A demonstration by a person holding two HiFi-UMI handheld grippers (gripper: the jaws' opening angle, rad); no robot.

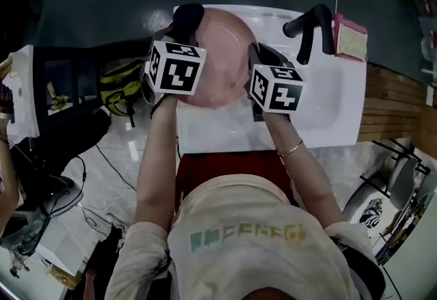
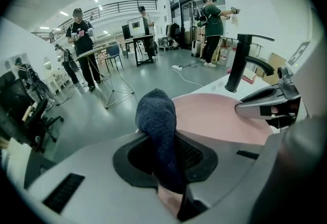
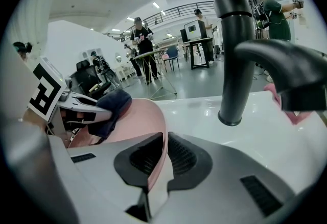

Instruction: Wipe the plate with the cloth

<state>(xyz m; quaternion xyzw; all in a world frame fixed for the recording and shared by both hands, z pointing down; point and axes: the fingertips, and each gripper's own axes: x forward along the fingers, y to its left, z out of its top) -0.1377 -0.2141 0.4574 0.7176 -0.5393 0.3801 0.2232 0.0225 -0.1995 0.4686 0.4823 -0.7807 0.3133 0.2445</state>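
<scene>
the pink plate point(image 1: 222, 52) is held over the white basin point(image 1: 328, 111), near the middle of the head view. it is pinched at its right rim by the right tongs point(image 1: 254, 65). in the right gripper view the rim is seen edge-on between the two pads, which are pressed onto it. the dark blue cloth point(image 1: 186, 18) is clamped in the left tongs point(image 1: 181, 35). in the left gripper view it is seen as a bunched wad standing up from between the closed pads.

the coming move is judged to turn on one relation. the cloth sits at the plate's upper left rim in the head view, and it appears to lie against the pink surface there, though firm contact cannot be confirmed. from that spot the plate's open face stretches to the right and downward in the frame, toward the right tongs. a wiping stroke would therefore be carried from upper left across the face toward the pinched rim. the right tongs would be left only to steady the plate.

the black faucet point(image 1: 308, 24) stands just to the right of the plate, and a pink sponge point(image 1: 349, 37) lies beyond it at the basin's upper right corner. both are clear of the likely stroke. little wiping is judged to have been done, as the cloth is at the rim.
</scene>
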